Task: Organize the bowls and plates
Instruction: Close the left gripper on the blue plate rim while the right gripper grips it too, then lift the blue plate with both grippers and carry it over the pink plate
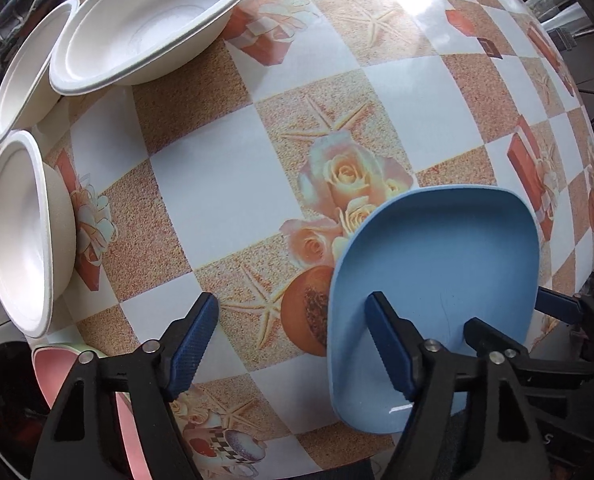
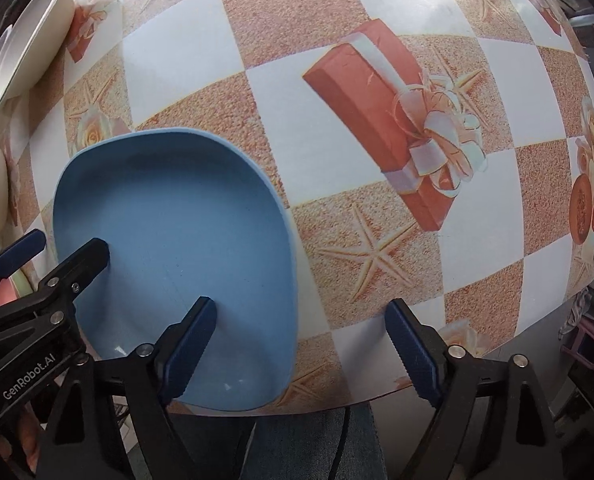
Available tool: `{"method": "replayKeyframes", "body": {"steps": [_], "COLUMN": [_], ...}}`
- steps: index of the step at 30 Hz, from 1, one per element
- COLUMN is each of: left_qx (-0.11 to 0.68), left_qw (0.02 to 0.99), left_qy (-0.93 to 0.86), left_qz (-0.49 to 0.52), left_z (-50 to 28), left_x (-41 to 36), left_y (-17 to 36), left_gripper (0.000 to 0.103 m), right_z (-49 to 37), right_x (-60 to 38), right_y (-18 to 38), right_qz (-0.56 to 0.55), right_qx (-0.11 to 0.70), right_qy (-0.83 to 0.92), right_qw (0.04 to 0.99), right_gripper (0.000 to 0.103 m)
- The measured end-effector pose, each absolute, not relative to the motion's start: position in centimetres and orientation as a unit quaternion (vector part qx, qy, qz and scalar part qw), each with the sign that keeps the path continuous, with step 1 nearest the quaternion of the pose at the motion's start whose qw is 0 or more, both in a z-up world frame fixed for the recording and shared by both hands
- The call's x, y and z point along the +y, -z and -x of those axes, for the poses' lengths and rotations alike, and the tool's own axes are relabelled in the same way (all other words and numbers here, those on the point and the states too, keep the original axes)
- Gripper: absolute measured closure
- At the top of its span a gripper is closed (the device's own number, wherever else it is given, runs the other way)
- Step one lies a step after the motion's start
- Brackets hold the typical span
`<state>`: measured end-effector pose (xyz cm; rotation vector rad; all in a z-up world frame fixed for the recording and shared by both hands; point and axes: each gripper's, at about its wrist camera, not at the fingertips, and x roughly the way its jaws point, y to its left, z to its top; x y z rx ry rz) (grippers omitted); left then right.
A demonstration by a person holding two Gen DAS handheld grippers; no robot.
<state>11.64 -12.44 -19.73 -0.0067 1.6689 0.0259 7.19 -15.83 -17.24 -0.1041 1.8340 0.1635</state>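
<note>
Near the bench's front edge lies the blue plate [image 1: 437, 280], both grippers [image 1: 293, 344] [image 2: 301, 352] spread apart and empty beside it, white bowls [image 1: 145, 28] beyond it mostly unstacked, sorting barely begun.

my left claw [image 1: 293, 344] is matte black plastic with angular arms, each finger faced by a dark blue ribbed pad [image 1: 195, 344] with a sawtooth edge, and round silver screws at the pivots. my right claw [image 2: 301, 346] is built the same, blue pads [image 2: 413, 354] on black arms. white "genrobot.ai" lettering runs along one black housing in my right view.
</note>
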Motion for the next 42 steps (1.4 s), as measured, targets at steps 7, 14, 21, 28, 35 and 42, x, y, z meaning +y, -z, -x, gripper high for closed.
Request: {"method": "replayKeyframes", "body": {"steps": [7,14,21,28,35,42], "left_qx": [0.752,0.761,0.764,0.742,0.721,0.700], "left_qw": [0.659,0.647,0.646,0.670,0.692,0.710], "left_qy": [0.024,0.033,0.010,-0.003,-0.020,-0.050], "left_qz": [-0.009,-0.023,0.000,0.013,0.027,0.055], "left_z": [-10.7,-6.5,-4.9,-4.5,-4.6,-4.6], "left_x": [-14.1,-12.6,-9.7,-6.4,-4.0,-0.6], "left_y": [19.0,18.9,18.5,15.4,12.0,8.3], "left_gripper": [0.082,0.082,0.082,0.082,0.082,0.082], "right_z": [-5.7,-3.0,-1.2,-1.2,-1.8,-1.9], "right_x": [-15.1,-15.6,-14.4,-13.5,-12.4,-12.1], "right_y": [15.6,15.9,15.5,13.5,10.4,8.9], "right_qz": [0.065,0.040,0.057,0.072,0.084,0.108], "right_qx": [0.782,0.810,0.815,0.800,0.784,0.769], "right_qy": [-0.101,-0.126,-0.155,-0.169,-0.180,-0.201], "right_qw": [0.611,0.571,0.555,0.571,0.589,0.597], "right_gripper": [0.073,0.080,0.080,0.080,0.080,0.080]}}
